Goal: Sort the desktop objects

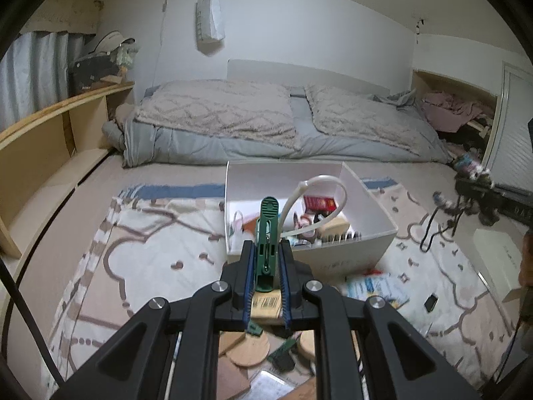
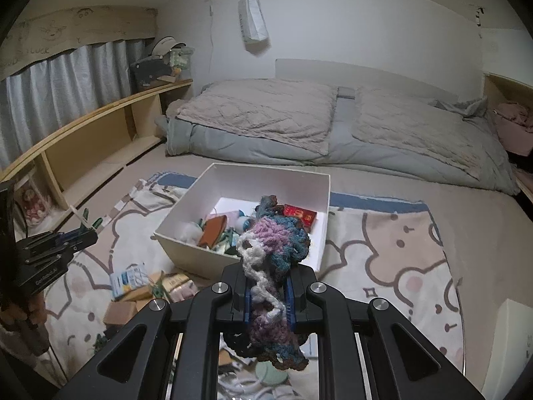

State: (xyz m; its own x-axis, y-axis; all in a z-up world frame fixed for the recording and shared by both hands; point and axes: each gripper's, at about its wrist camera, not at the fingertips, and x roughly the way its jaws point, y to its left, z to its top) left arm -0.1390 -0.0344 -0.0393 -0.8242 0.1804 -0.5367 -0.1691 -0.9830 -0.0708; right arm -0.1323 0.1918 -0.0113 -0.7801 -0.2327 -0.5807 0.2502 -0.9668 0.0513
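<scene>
Above rug (image 1: 140, 233): left gripper (image 1: 267, 250) clamps one green clip (image 1: 267, 230) (upright); right gripper (image 2: 269, 280) one, perhaps crocheted, scrunchie (image 2: 276, 243).

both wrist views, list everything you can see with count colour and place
white box: 1, white, on the patterned blanket, open, holding small items
red packet: 1, red, inside the box at its far side
clothes peg: 1, green, upright between the left tongs
cord loop: 1, cream, arching over the box beside the peg
crocheted piece: 1, purple, blue and white, clamped in the right tongs
patterned blanket: 1, cream and pink, spread on the bed
pillows: 2, beige, at the bed's far end
paper bag: 1, white, hanging on the wall
shelf: 1, wooden, along the left
left tongs: 1, black, shut on the peg
right tongs: 1, black, shut on the crochet
</scene>
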